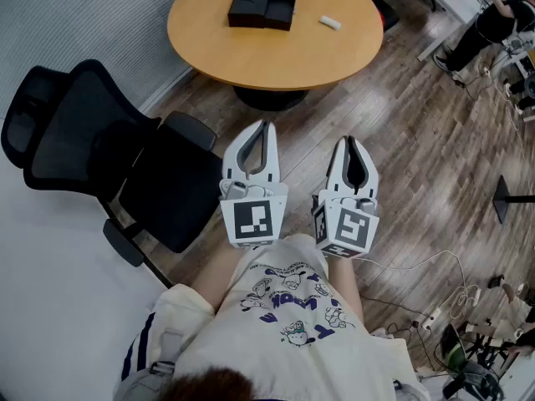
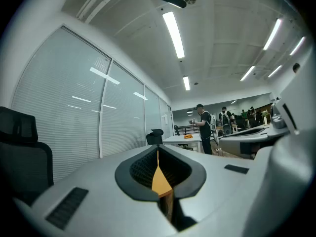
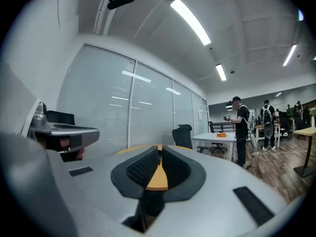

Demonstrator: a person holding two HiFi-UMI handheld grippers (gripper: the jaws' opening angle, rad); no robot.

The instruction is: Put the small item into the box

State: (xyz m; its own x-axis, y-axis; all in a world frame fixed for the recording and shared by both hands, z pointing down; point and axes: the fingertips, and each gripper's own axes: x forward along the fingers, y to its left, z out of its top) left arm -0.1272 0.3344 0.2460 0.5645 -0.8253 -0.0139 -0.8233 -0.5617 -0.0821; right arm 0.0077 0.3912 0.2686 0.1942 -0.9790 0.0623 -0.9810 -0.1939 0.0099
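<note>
Wood-plank floor (image 1: 418, 115). Round desk (image 1: 217, 40) ahead, black office chair (image 1: 84, 132) at its left. Left claw (image 1: 266, 125) and right claw (image 1: 349, 139) were level, short of the desk, both clenched on nothing. Black box (image 1: 262, 7) sat on the desk; small white item (image 1: 330, 22) lay near, to its right. Shirt print (image 1: 292, 295) was too small to read.

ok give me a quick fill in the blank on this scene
1. In the head view the small white item lies on the table to the ___ of the black box.
2. The left gripper and the right gripper both have their jaws ___.
3. The office chair beside the table is coloured ___.
Missing words: right; shut; black
</note>
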